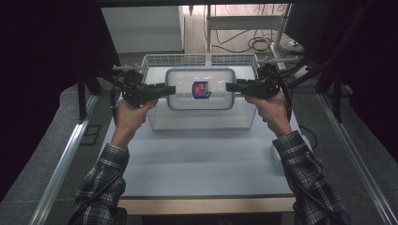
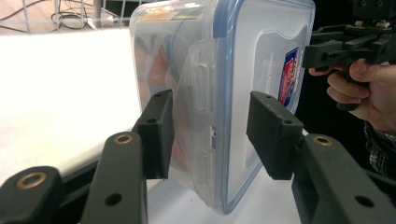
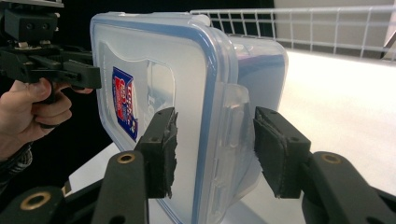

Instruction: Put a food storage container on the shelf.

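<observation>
Taking the clear lidded container (image 1: 200, 88) as the landmark: nearest the camera in the high view, 2 plaid sleeves (image 1: 104, 183) rise from below it over the pale table (image 1: 202, 161). Level with the container, the left gripper (image 1: 169, 90) meets its left short end and the right gripper (image 1: 231, 87) meets its right short end. In the left gripper view the 2 black jaws stand about half apart, straddling the container's end (image 2: 205, 107) with its latch flap between them; one pad touches the wall, the other appears just off the lid. In the right gripper view the jaws clamp the opposite end (image 3: 219, 130), pads against lid and flap. The container is held between both grippers above the wire basket (image 1: 199, 60), its blue-rimmed lid and red-and-blue label (image 1: 201, 89) facing up. Beyond the container lie cables (image 1: 253, 44) on the floor.
</observation>
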`<state>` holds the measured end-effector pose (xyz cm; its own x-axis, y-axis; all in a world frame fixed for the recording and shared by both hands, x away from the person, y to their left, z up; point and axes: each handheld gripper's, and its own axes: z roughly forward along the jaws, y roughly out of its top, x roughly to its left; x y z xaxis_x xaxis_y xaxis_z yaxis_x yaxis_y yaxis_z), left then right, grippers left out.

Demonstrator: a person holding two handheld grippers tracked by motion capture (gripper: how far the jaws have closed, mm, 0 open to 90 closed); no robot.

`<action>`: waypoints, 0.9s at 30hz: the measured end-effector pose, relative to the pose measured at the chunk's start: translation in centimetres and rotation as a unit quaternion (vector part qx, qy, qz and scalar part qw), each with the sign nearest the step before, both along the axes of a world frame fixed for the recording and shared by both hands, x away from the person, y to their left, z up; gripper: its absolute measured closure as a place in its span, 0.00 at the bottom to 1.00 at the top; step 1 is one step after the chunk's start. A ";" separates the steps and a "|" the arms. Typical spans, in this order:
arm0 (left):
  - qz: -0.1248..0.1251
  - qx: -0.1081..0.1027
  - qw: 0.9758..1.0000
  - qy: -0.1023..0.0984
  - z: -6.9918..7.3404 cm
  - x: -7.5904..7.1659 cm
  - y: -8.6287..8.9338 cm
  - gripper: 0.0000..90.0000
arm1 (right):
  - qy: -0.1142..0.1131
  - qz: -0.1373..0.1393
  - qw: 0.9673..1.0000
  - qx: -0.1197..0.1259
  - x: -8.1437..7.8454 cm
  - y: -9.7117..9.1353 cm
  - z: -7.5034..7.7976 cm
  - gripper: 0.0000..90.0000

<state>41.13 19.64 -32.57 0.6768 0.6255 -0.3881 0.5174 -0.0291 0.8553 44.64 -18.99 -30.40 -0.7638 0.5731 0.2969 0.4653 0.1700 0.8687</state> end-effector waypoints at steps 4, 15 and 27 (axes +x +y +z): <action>-0.001 -0.002 1.000 0.001 0.6 1.2 0.1 0.58 | -0.001 -0.007 1.000 0.004 0.9 0.1 0.7 0.56; 0.010 -0.009 1.000 0.013 0.5 3.4 0.1 0.57 | 0.014 -0.024 0.999 0.024 3.6 0.3 0.8 0.55; 0.031 -0.008 0.999 -0.029 -0.4 3.2 -0.1 0.54 | 0.011 -0.036 0.999 0.009 4.0 0.8 0.9 0.53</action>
